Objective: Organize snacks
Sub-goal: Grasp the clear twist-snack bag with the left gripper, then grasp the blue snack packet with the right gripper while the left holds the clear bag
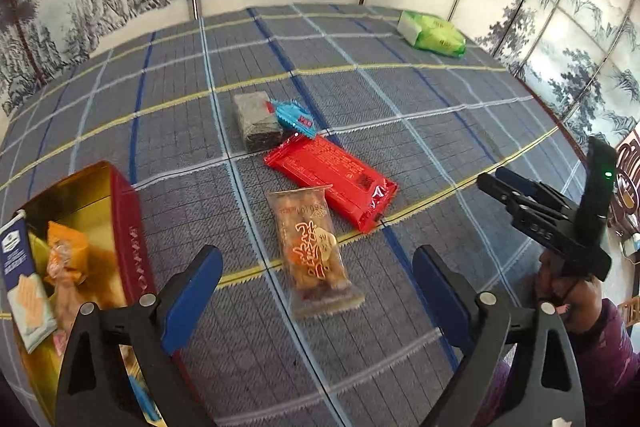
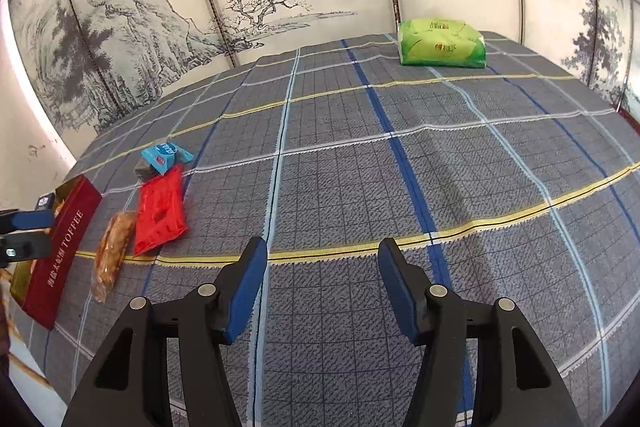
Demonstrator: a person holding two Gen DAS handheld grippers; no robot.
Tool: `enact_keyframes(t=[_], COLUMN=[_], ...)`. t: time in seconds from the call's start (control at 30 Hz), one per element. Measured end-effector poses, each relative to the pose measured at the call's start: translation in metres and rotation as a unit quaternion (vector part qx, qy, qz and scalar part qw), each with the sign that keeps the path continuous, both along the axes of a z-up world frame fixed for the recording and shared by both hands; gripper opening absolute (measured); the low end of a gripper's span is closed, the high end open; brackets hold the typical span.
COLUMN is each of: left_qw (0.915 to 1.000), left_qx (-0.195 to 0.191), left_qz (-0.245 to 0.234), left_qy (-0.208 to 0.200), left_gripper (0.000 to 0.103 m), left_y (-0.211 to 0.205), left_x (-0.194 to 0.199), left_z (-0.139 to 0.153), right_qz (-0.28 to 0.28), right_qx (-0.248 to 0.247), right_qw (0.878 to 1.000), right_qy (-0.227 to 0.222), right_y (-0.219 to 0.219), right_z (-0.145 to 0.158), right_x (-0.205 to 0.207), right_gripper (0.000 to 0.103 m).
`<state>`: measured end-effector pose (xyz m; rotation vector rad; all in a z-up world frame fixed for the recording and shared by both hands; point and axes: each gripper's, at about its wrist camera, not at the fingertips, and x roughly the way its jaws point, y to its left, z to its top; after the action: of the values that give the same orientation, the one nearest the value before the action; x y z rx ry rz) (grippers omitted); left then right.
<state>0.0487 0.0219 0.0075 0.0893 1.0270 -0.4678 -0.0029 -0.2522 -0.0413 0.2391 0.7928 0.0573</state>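
Note:
A clear-wrapped brown snack point(image 1: 308, 247) point(image 2: 112, 251) lies on the checked cloth, under the gap of my left gripper point(image 1: 318, 254), whose blue pads stand wide open, apart from it. A red packet point(image 1: 332, 179) point(image 2: 160, 211) lies just beyond, then a small blue packet point(image 1: 294, 117) point(image 2: 164, 155) resting on a grey-black one point(image 1: 256, 119). A red toffee tin point(image 1: 132, 227) point(image 2: 64, 247) with a gold inside holds several snacks at the left. My right gripper point(image 2: 322, 245) hovers open over bare cloth with nothing between its pads.
A green soft pack point(image 1: 434, 33) point(image 2: 440, 43) sits at the table's far right corner. Painted screen panels close in the far and right sides. The right gripper point(image 1: 520, 199), held by a hand in a purple sleeve point(image 1: 600, 347), shows at the left wrist view's right edge.

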Motion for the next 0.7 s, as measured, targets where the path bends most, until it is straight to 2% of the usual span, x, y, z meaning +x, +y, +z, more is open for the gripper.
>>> enact_keyframes(t=[0.13, 0.2, 0.23, 0.33, 0.43, 0.5, 0.57, 0.63, 0.7], left_qw=[0.9997, 0.9994, 0.9991, 0.9976, 0.9977, 0.9984, 0.9980, 0.9986, 0.9991], left_qx=[0.022, 0.029, 0.032, 0.050, 0.044, 0.047, 0.054, 0.039, 0.031], left_qz=[-0.004, -0.004, -0.004, -0.006, -0.004, -0.002, 0.007, 0.017, 0.025], left_qy=[0.010, 0.019, 0.027, 0.048, 0.052, 0.032, 0.031, 0.032, 0.015], left_gripper=[0.081, 0.064, 0.061, 0.059, 0.058, 0.033, 0.033, 0.033, 0.033], left_y=[-0.004, -0.005, -0.006, -0.009, -0.010, -0.011, -0.012, -0.008, -0.004], left_x=[0.014, 0.020, 0.023, 0.031, 0.036, 0.034, 0.032, 0.025, 0.009], left_z=[-0.014, -0.023, -0.028, -0.044, -0.053, -0.053, -0.052, -0.048, -0.038], right_qz=[0.009, 0.012, 0.014, 0.018, 0.023, 0.023, 0.025, 0.026, 0.042], right_qx=[0.014, 0.018, 0.021, 0.028, 0.031, 0.032, 0.035, 0.035, 0.033], right_qw=[1.000, 1.000, 1.000, 0.999, 0.999, 0.999, 0.999, 0.999, 0.999], right_qy=[-0.005, -0.007, -0.007, -0.008, -0.008, -0.002, 0.002, 0.005, 0.003], right_y=[-0.001, -0.001, -0.001, -0.002, -0.001, -0.001, -0.001, 0.000, 0.004], right_z=[-0.001, -0.001, -0.001, -0.002, -0.002, -0.004, -0.004, -0.005, -0.003], right_x=[0.000, 0.001, 0.001, 0.002, 0.003, 0.005, 0.006, 0.007, 0.007], right_gripper=[0.059, 0.060, 0.060, 0.060, 0.061, 0.061, 0.061, 0.061, 0.061])
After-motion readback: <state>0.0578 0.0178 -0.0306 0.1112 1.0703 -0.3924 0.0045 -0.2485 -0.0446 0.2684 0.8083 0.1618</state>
